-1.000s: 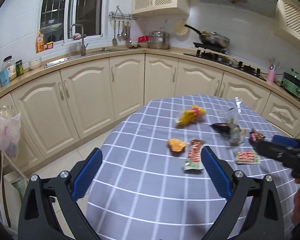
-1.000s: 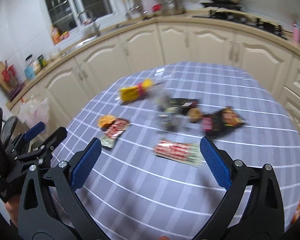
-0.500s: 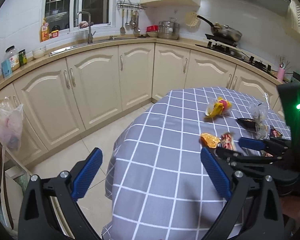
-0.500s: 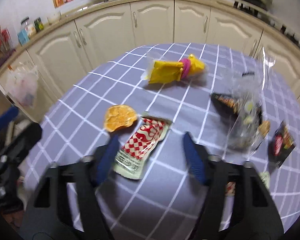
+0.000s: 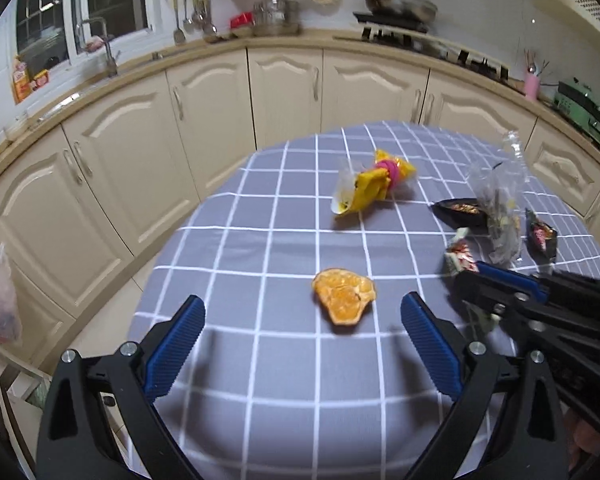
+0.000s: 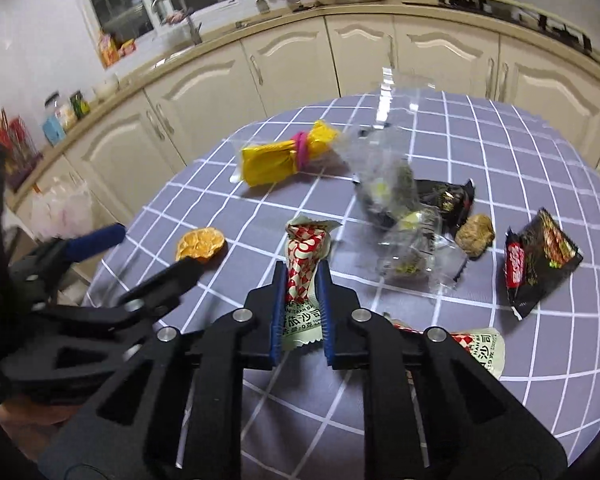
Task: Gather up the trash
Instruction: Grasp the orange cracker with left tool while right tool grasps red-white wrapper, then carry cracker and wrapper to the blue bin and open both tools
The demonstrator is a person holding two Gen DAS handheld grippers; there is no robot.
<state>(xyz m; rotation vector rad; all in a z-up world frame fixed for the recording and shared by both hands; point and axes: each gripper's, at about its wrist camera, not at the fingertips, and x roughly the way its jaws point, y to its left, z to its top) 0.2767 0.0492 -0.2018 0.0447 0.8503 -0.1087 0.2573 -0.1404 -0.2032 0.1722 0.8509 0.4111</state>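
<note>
Checked tablecloth [image 6: 500, 152]: only the right view shows right gripper [image 6: 300, 280] pinching checkered wrapper [image 6: 306, 256]; left gripper [image 5: 300, 320] spread

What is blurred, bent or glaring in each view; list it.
Left wrist view: the fisheye bows the countertop, black corners frame the image, the pan on the stove is smeared, and the orange peel is sharp with a soft shadow. Right wrist view: the clear plastic bag is smeared and catches glare, while the red-checked sachet in the right claw is crisp.
</note>
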